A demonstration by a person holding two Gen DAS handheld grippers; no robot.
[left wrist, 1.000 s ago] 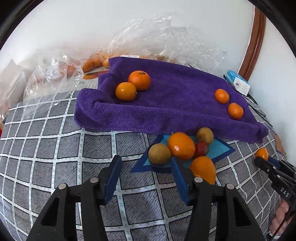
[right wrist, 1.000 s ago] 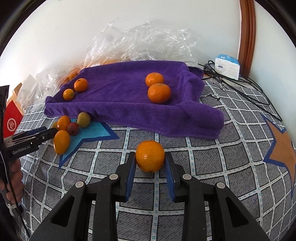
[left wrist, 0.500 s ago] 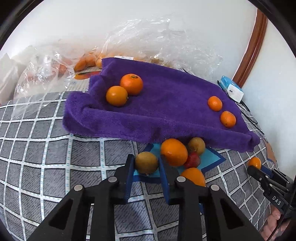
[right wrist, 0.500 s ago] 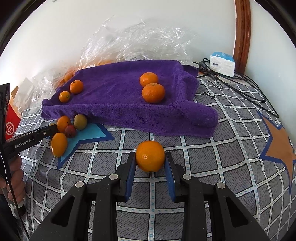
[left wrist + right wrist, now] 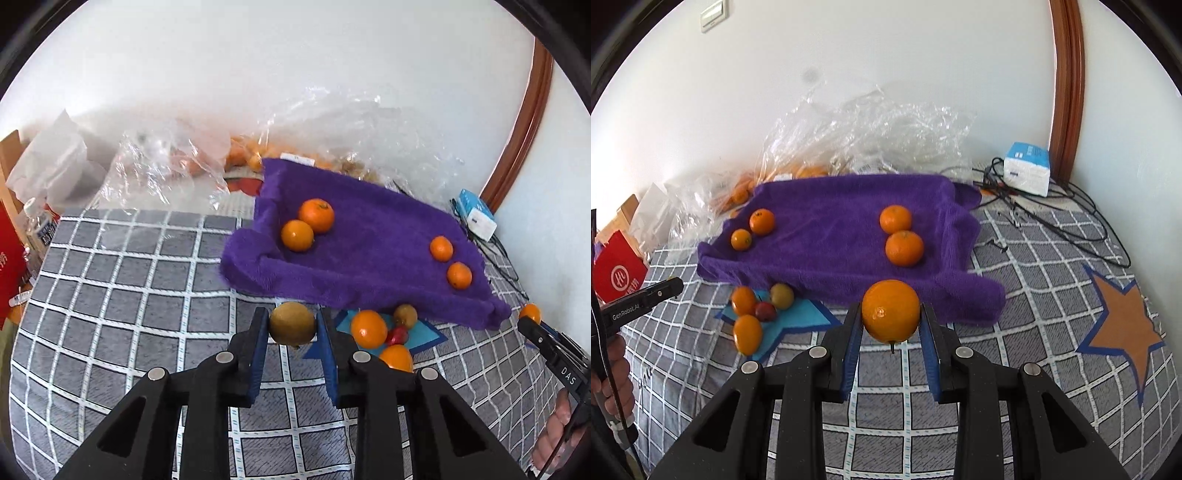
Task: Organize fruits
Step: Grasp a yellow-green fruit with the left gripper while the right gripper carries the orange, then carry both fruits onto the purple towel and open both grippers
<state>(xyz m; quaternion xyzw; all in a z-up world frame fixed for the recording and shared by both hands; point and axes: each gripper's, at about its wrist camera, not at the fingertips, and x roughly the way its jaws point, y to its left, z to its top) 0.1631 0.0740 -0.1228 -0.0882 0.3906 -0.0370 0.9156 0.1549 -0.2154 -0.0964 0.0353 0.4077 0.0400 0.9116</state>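
Observation:
My left gripper (image 5: 291, 328) is shut on a brown-green kiwi-like fruit (image 5: 292, 323) and holds it above the checked cloth. My right gripper (image 5: 891, 325) is shut on an orange (image 5: 891, 309), also lifted. A purple towel (image 5: 373, 236) carries two larger oranges (image 5: 308, 223) and two small ones (image 5: 450, 262). In front of the towel, on a blue star patch (image 5: 790, 321), lie two oranges (image 5: 746, 314), a small red fruit (image 5: 765, 311) and a green-brown fruit (image 5: 781, 295).
Crumpled clear plastic bags (image 5: 864, 140) with more oranges lie behind the towel. A white and blue box (image 5: 1028, 168) with black cables sits at the back right. A red bag (image 5: 617, 271) stands at the left. An orange star patch (image 5: 1123, 325) marks the cloth.
My left gripper closed on the brown-green fruit and lifted it away from the pile to the left. My right gripper rose with its orange.

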